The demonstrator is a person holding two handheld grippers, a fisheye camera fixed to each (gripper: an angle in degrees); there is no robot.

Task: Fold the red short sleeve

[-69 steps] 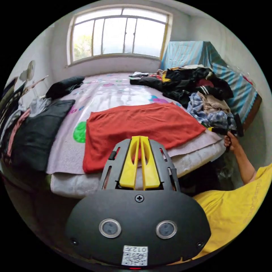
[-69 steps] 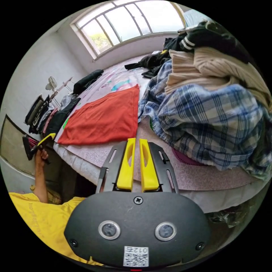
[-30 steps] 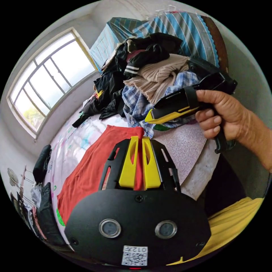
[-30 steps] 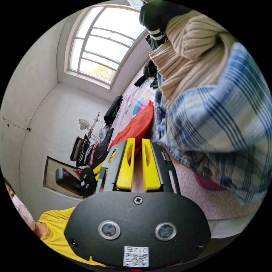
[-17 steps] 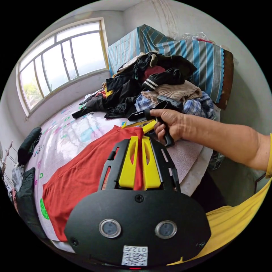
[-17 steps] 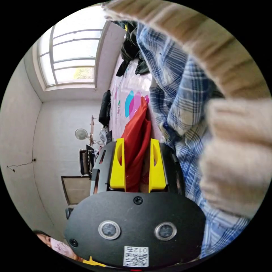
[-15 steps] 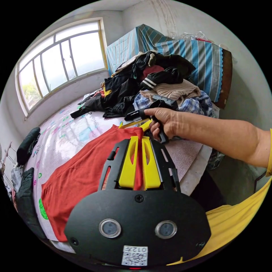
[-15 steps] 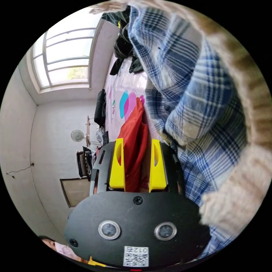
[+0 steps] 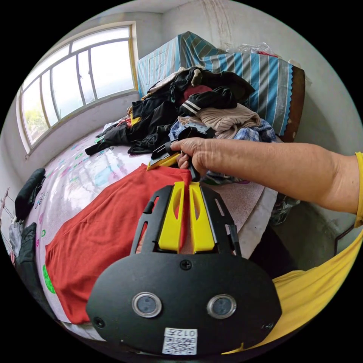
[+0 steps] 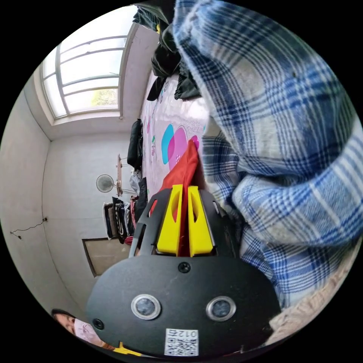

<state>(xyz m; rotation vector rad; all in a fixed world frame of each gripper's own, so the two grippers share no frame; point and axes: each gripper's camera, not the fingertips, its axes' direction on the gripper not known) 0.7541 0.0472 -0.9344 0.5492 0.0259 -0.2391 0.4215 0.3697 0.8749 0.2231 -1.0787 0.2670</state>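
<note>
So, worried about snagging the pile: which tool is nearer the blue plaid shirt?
Right. The right tool is beside the blue plaid shirt; the left tool is farther off.

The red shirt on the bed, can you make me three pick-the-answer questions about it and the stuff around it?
1. Where is the red shirt?
A. spread on the bed
B. hanging at the window
C. on the floor

2. What colour is the checked cloth beside it?
A. green
B. blue and white
C. pink

3. What is the right tool doing?
A. open in the air
B. shut on the red shirt's edge
C. lying on the bed

Answers: 1 A, it lies flat across the bed. 2 B, blue and white checks. 3 B, red cloth sits pinched between its closed yellow jaws.
</note>
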